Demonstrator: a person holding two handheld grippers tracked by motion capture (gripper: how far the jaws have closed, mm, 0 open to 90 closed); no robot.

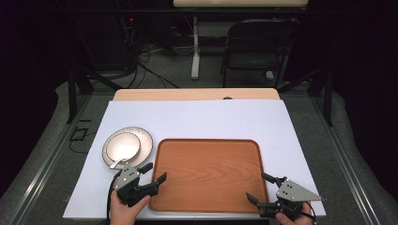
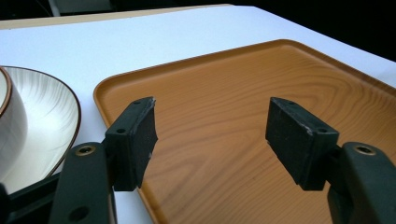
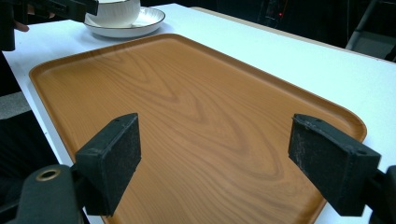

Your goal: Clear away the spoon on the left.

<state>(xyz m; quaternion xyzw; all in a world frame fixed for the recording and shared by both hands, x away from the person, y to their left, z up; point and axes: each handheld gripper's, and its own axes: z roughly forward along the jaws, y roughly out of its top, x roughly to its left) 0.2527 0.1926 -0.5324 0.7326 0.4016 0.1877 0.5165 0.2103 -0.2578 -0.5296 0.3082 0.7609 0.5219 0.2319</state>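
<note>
High view: the white table cover (image 1: 197, 117) is seen bearing 1 wooden tray (image 1: 209, 171), taken here as the landmark. Left of the tray, just beside its far-left corner, a plate (image 1: 144, 142) is set, and a white bowl (image 1: 123, 146) is carried on it; what looks like a spoon handle lies at the bowl's near edge, though this cannot be confirmed. The tray itself is shown bare.

The left gripper (image 1: 156, 174) is held over the tray's near-left corner, with its jaws spread wide and nothing between them. The right gripper (image 1: 261, 187) is held at the tray's near-right corner, its jaws likewise parted and empty.

Risks, judged from this arrangement: if the tray were lifted by 1 corner alone, it could be tilted or slid into the plate. If the bowl were seized by its smooth rim, slippage could be expected, and the plate might be dragged along. A careless sweep of the left gripper toward the bowl could also catch the tray's raised edge.
</note>
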